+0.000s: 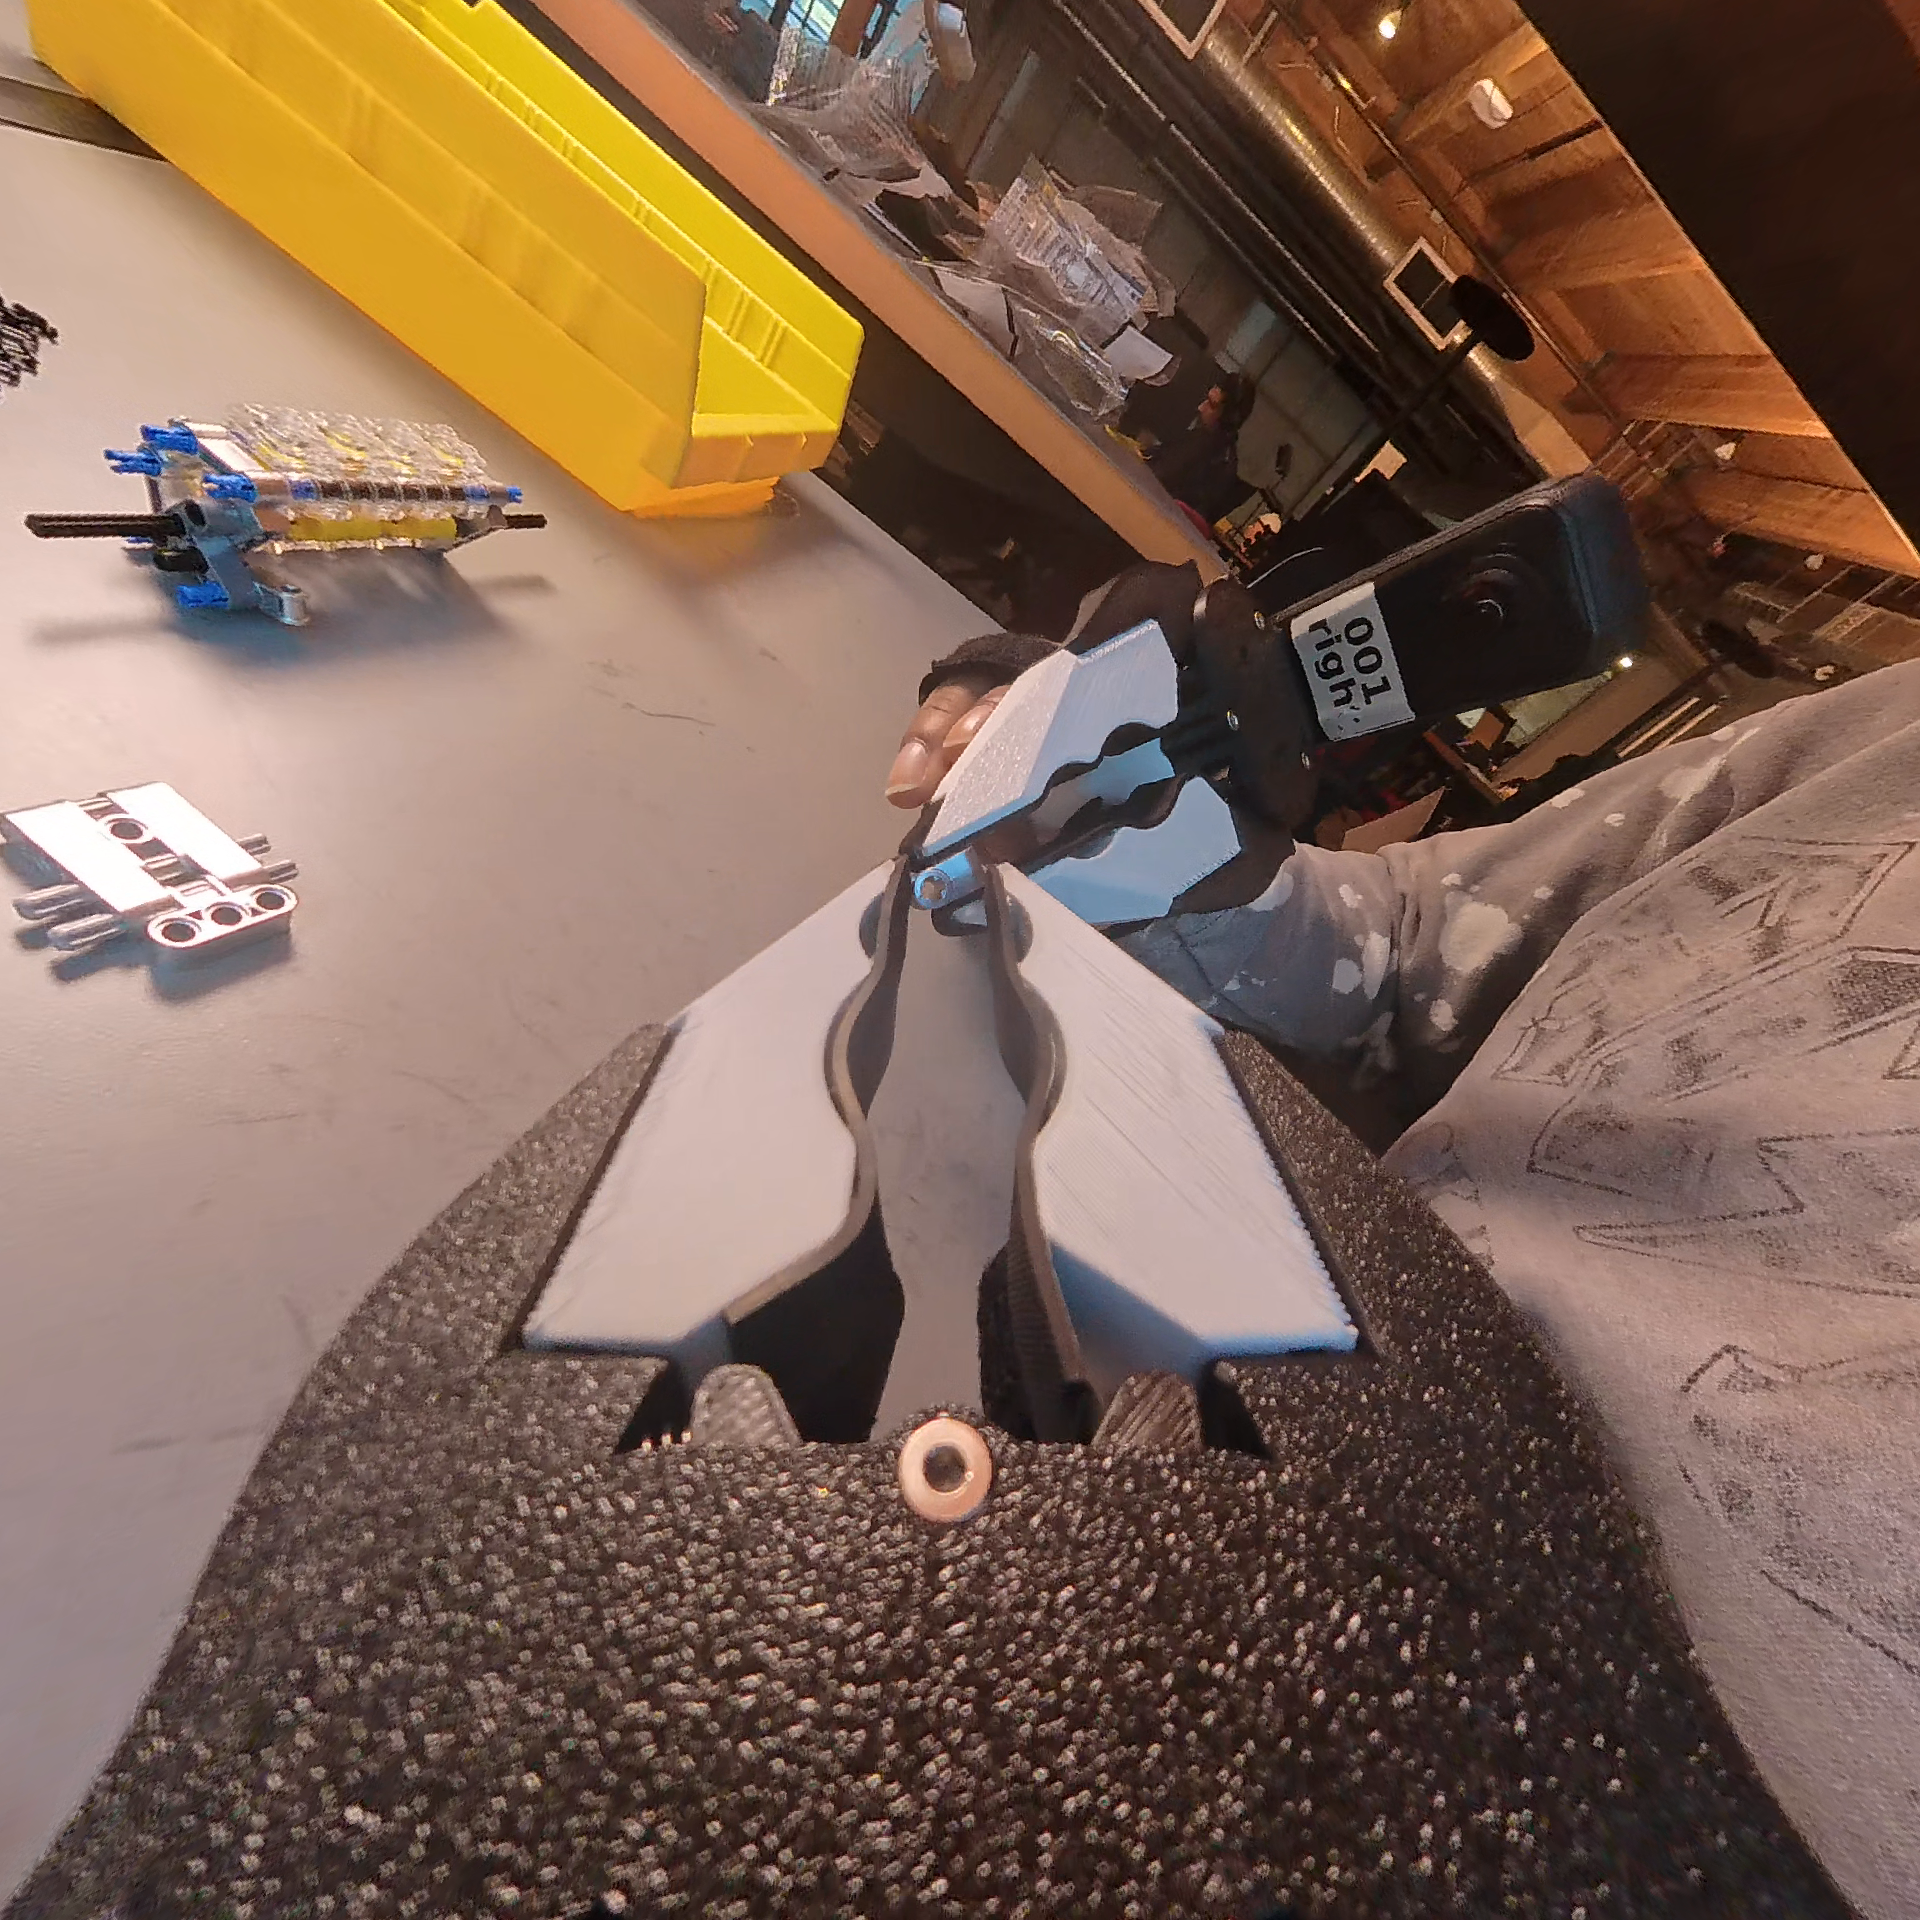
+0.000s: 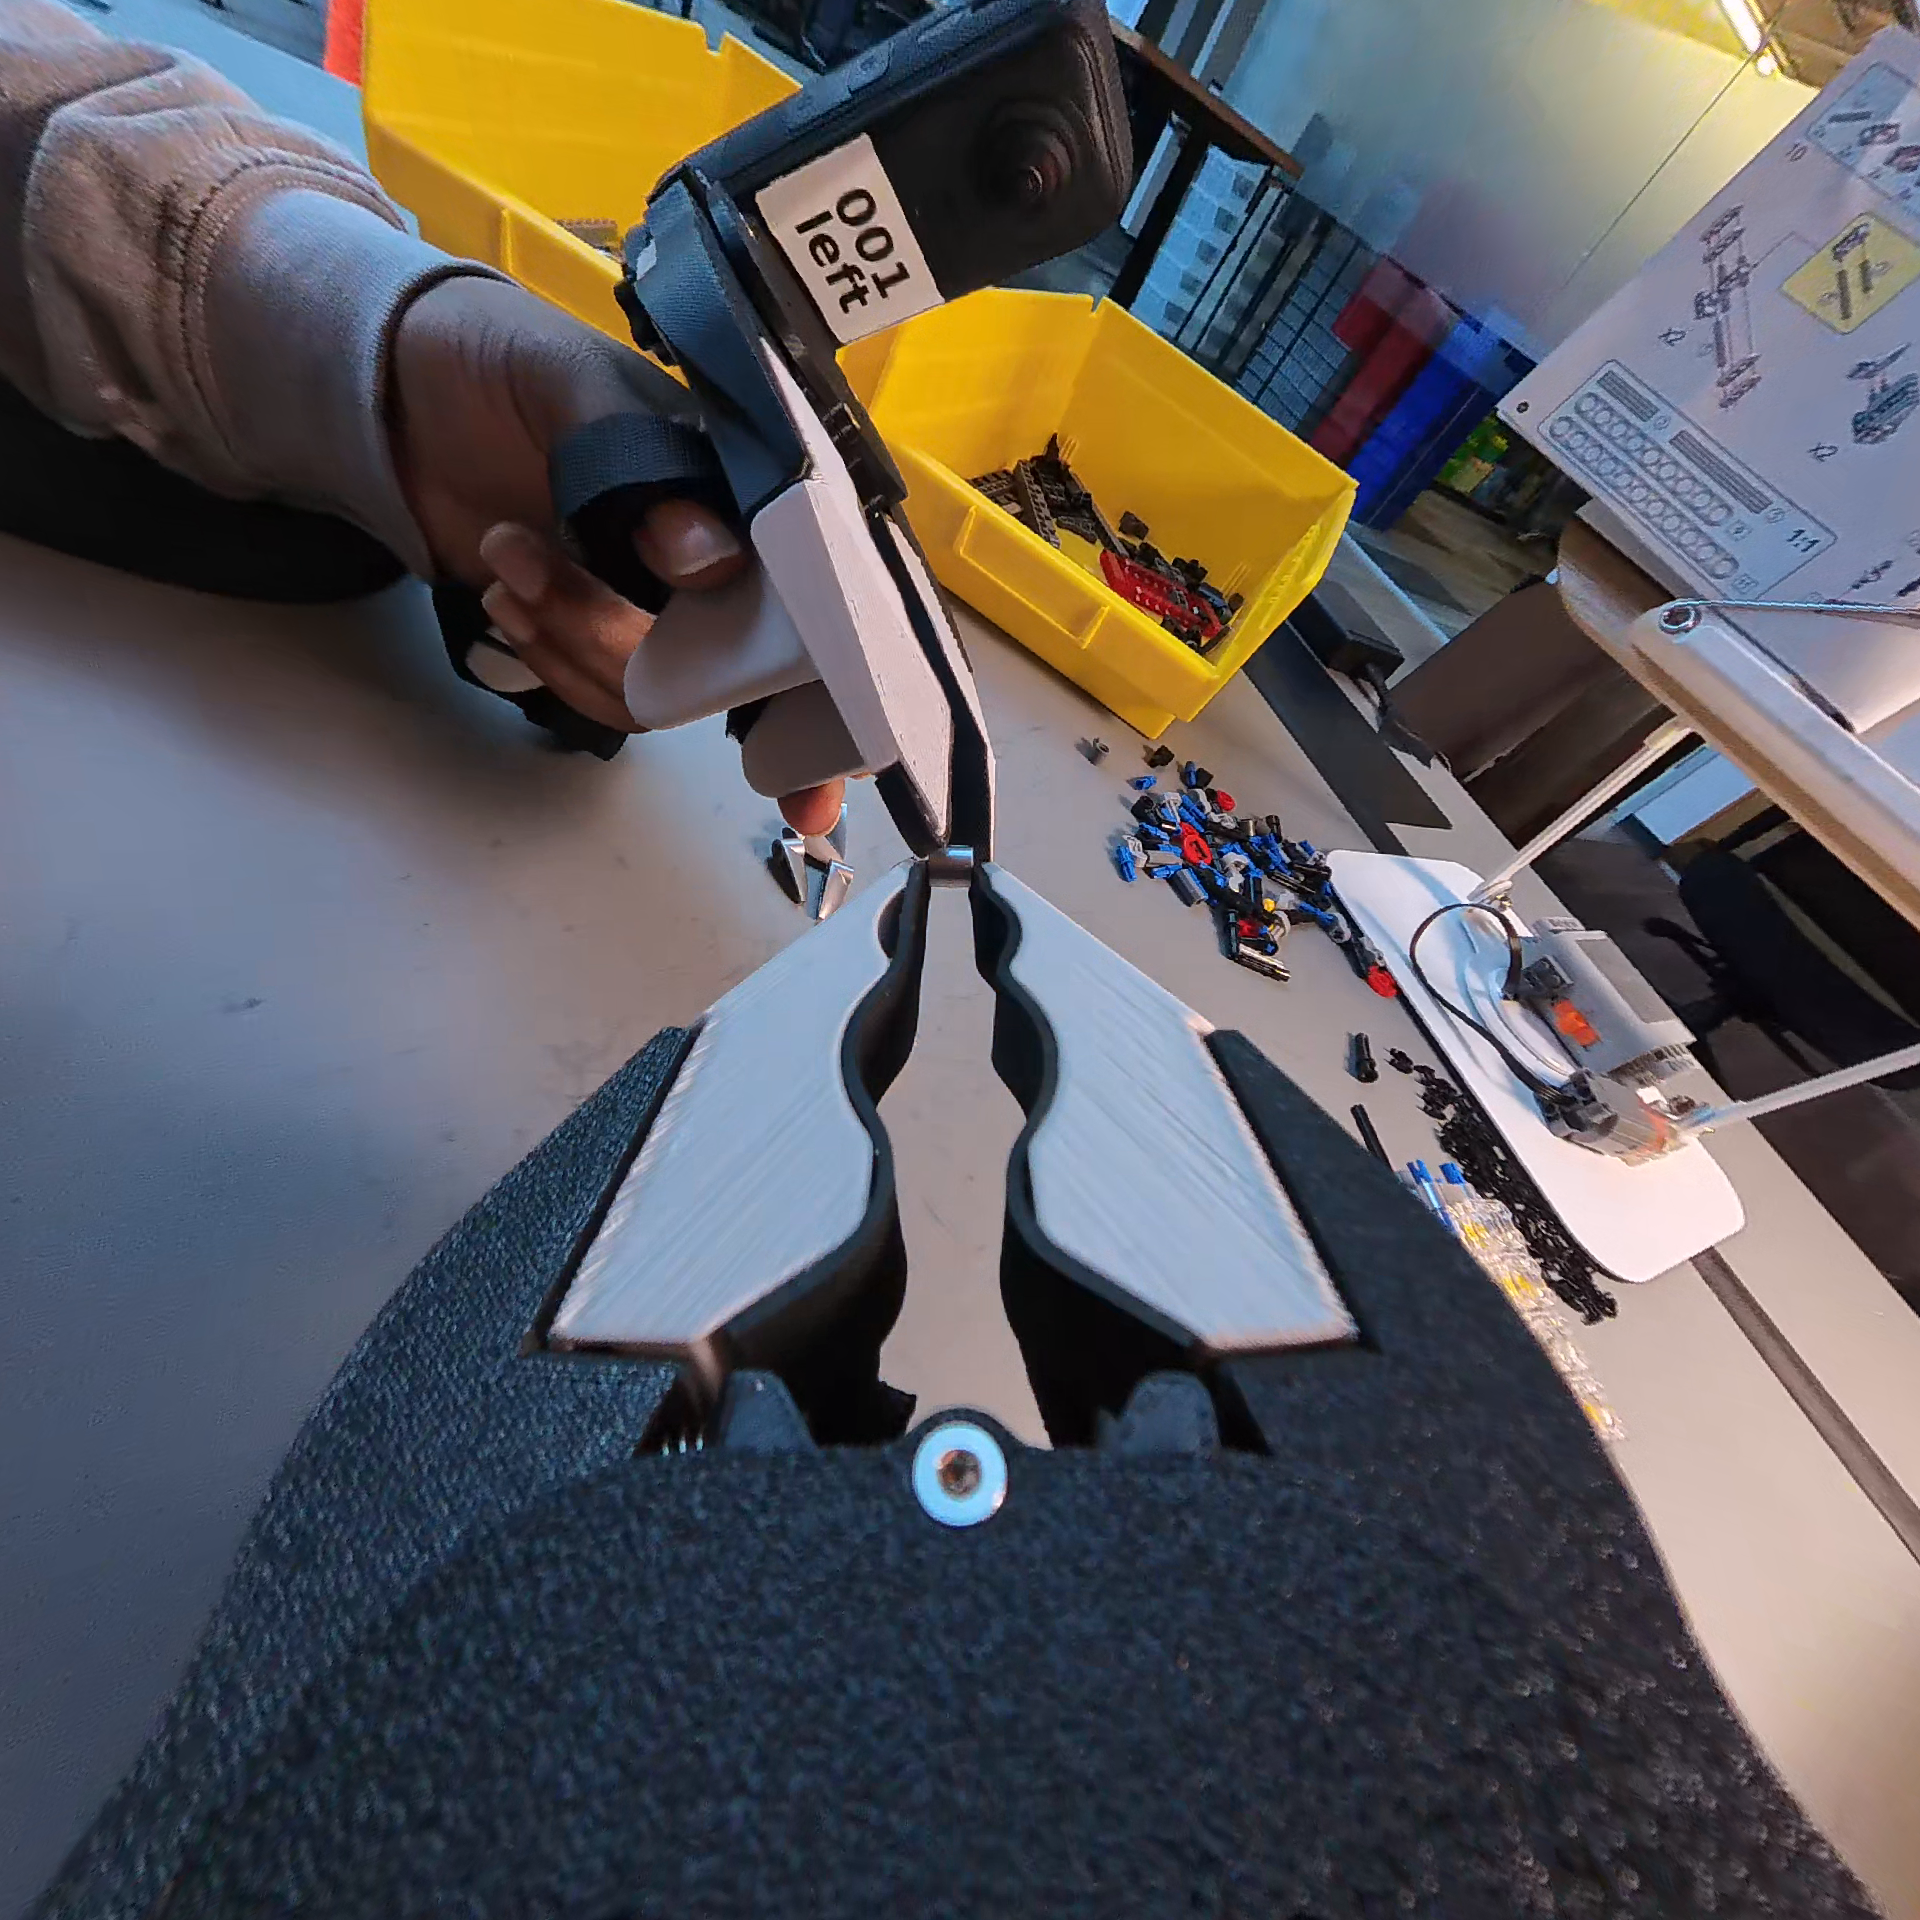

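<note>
A small light grey connector piece (image 1: 943, 886) is held above the grey table (image 1: 520, 779). My left gripper (image 1: 945, 883) is shut on it, fingertips pinching it from both sides. My right gripper (image 1: 940, 857) comes in from the upper right and its tips close on the same piece. In the right wrist view the right gripper (image 2: 951, 871) is shut on the grey piece (image 2: 952, 864). There the left gripper (image 2: 951, 836) reaches down from above, tips meeting the piece. A hand (image 2: 540, 499) holds the left gripper.
Yellow bins (image 1: 468, 208) stand at the back; one bin (image 2: 1122, 644) holds dark and red parts. A brick assembly with blue pins (image 1: 301, 499) and a flat grey assembly (image 1: 156, 862) lie on the left. A loose parts pile (image 2: 1216, 862), a motor (image 2: 1590, 1039) and an instruction sheet (image 2: 1766, 364) are on the right. Only a small space, under 4 cm, lies between the two pairs of fingers.
</note>
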### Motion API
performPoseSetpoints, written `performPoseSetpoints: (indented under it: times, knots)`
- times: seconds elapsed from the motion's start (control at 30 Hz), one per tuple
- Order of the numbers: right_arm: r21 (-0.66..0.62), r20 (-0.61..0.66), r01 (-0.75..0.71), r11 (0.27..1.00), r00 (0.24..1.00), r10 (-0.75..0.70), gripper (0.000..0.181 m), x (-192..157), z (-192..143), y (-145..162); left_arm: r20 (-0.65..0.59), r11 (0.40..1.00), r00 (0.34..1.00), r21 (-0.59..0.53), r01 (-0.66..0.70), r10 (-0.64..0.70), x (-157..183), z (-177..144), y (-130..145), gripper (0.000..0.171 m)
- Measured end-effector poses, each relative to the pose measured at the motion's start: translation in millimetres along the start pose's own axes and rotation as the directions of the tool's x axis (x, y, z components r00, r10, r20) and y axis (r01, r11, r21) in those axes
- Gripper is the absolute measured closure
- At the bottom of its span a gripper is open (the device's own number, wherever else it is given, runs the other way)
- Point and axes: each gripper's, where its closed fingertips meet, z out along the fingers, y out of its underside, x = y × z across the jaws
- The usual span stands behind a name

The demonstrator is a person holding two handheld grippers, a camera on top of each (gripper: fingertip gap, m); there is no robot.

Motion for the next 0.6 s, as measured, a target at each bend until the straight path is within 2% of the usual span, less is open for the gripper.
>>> performPoseSetpoints:
  times: [0.13, 0.33, 0.6]
  knots:
    - [-0.010, -0.028, 0.028, 1.000, 0.999, -0.028, 0.174, 3.4, -0.7, 1.6, 0.014, 1.000, 1.000, 0.009, 0.018, -0.018, -4.1, -2.6, -0.7, 0.165]
    - [-0.066, -0.059, 0.124, 0.990, 0.990, -0.128, 0.174, 1.8, 3.2, 8.0, 0.053, 1.000, 0.999, -0.022, 0.005, -0.004, -7.6, -0.4, 5.9, 0.156]
    - [-0.189, -0.124, 0.368, 0.910, 0.911, -0.394, 0.175, 0.1, 9.9, 12.9, 0.101, 0.998, 0.995, -0.055, 0.029, -0.023, -14.6, 1.6, 14.5, 0.156]
